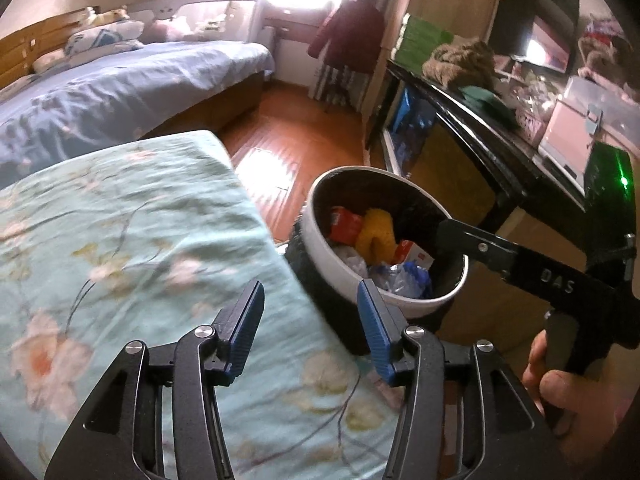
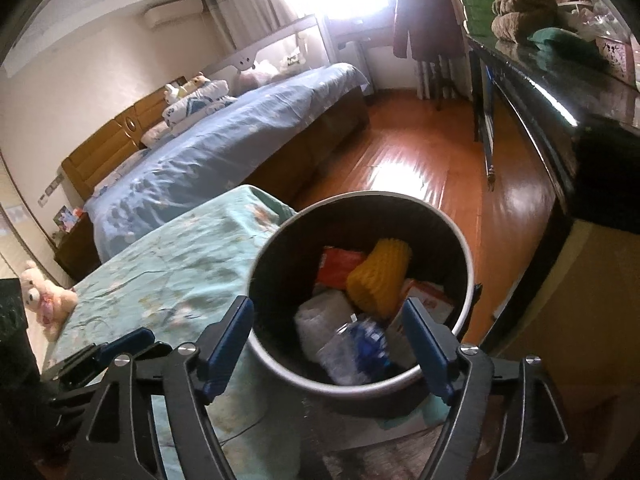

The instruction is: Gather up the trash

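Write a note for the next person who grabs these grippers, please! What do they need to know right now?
Left gripper: open, nothing in it, over the green floral sheet, beside the bin.
Right gripper: open, nothing in it, above the bin's mouth, pointing down into it.
Bin: on the floor by the bed corner, already holding a yellow sponge, orange packet, red-and-white box, white bag and crushed bottle.
Done: those pieces are in the bin.
Left: no loose trash shows on the sheet or floor here; look around the room for more before stopping.
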